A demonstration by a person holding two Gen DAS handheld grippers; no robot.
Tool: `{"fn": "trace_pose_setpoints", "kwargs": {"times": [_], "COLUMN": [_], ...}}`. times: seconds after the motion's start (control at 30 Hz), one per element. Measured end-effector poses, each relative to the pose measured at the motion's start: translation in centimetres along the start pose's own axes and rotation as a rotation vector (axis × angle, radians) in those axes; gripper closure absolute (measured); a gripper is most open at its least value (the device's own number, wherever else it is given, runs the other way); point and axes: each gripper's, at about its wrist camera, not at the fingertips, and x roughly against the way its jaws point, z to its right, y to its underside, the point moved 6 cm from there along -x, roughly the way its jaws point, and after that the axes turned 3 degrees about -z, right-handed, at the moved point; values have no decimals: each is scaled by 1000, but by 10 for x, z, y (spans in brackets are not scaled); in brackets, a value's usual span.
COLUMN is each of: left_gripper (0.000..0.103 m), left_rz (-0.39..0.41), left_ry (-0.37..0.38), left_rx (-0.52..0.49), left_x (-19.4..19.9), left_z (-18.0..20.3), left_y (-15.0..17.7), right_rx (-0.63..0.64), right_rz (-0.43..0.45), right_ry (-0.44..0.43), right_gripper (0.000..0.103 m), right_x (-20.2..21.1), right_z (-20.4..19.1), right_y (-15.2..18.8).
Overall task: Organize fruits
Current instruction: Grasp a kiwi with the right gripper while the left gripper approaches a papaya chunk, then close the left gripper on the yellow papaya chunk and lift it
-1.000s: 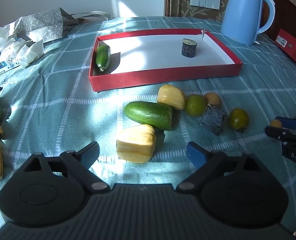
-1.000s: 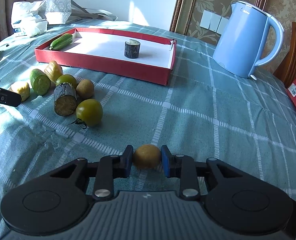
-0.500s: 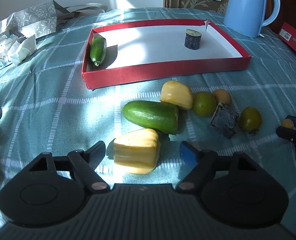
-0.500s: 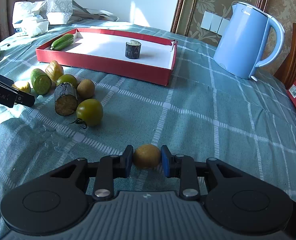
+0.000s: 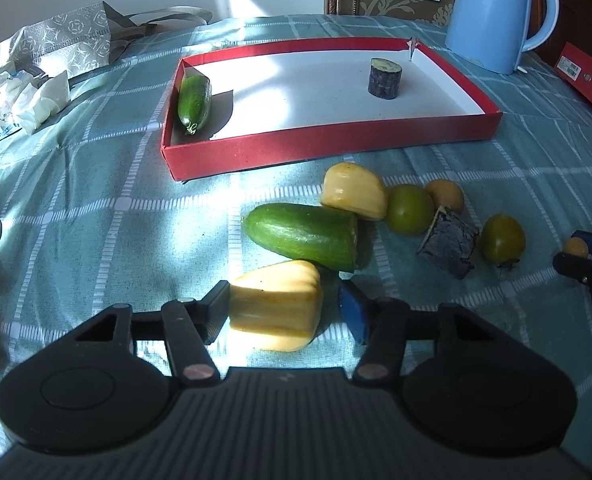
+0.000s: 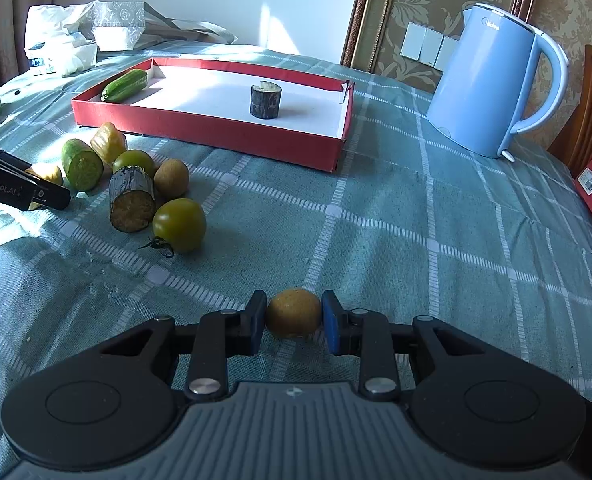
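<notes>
Yellow wedge [image 5: 275, 311]: pale, ribbed, cut flat; near the table's front edge.
Left gripper [image 5: 284, 312]: jaws just closing, left finger touching the wedge, right finger apart.
Right gripper [image 6: 293, 316]: clamped on small brown fruit [image 6: 293, 312].
Red tray [image 5: 327, 145]: cucumber [image 5: 194, 102] at left wall, dark cylinder [image 5: 384, 78] toward far right corner.

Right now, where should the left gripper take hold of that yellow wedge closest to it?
Across its two flat cut sides, approaching from the near side as the left gripper already does. The yellow wedge lies low with its ribbed face up, so the sides give parallel surfaces.
</notes>
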Motion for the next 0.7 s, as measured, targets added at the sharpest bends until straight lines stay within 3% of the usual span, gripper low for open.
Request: {"fn": "trace_pose_setpoints", "kwargs": {"times": [0.53,0.7], "left_gripper": [58,58], "left_rz": [29,39], "left_ry": [-28,-23], "left_rx": [-38,-8], "left_x": [7,11], "left_z": [2,0], "left_y": [2,0], "right_rx": [-2,9], "right_rz": [2,6], "right_ry": [2,7], "right_gripper": [74,74], "right_x": [0,1], "right_z": [0,0], "right_y": [0,-2]}}
